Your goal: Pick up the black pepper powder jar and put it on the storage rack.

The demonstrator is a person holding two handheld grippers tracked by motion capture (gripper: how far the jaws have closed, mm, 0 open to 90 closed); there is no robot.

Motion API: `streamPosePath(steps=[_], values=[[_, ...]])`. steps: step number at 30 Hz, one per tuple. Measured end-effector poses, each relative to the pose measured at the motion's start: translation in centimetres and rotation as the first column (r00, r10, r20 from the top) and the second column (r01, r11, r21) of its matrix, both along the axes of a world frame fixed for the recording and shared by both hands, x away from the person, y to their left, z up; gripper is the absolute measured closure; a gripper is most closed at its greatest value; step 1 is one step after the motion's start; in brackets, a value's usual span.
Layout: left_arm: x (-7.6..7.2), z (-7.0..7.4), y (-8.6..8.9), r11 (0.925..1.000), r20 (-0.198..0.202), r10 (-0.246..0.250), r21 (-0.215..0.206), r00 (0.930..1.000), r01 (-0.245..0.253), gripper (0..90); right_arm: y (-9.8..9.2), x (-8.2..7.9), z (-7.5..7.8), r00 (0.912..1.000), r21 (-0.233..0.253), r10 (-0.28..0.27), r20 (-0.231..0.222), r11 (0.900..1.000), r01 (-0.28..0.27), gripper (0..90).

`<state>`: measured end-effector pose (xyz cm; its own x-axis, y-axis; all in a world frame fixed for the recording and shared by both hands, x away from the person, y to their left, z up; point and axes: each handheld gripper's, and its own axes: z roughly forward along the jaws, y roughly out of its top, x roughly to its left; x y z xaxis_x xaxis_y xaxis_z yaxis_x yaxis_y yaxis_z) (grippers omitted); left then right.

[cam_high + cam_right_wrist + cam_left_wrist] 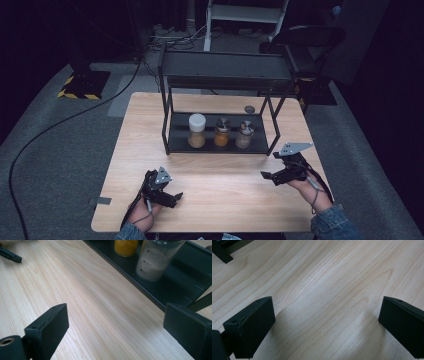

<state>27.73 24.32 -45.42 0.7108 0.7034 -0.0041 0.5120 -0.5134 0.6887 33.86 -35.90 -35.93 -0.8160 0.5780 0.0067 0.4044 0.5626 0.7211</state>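
Nothing looks begun: three spice jars (221, 132) stand on the rack's lower shelf (180, 145) mid-frame; left gripper (172, 196) and right gripper (267, 175) hover spread, empty, over the table (225, 200).

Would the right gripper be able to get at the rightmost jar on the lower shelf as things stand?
Probably yes. The right gripper is open, with bare table between it and the jar. The rack's front is open there, though a slanted leg stands close by.

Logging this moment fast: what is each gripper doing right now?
Left gripper: open, holding nothing, over the bare table.
Right gripper: open, holding nothing, near the jars on the rack.
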Motion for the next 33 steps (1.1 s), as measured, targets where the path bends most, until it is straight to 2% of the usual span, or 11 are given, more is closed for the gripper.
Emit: streamPosePath(steps=[8, 17, 33], values=[[-0.1, 0.0, 0.0, 1.0000, 0.000, 0.003, 0.001, 1.0000, -0.003, 0.6, -1.2, -0.7, -2.5, 0.9999, 0.025, -0.011, -0.006, 1.000, 0.011, 6.2], [-0.2, 0.0, 0.0, 1.0000, 0.000, 0.006, 0.000, 1.0000, -0.006, 0.6, -1.2, -1.6, -4.5, 0.9993, -0.015, -0.037, 0.007, 0.999, 0.037, 6.1], [-0.2, 0.0, 0.0, 1.0000, 0.000, 0.005, 0.001, 1.0000, -0.005, 0.6, -1.7, -2.3, -8.0, 0.9981, 0.015, -0.057, -0.024, 0.998, 0.058, 5.6]])
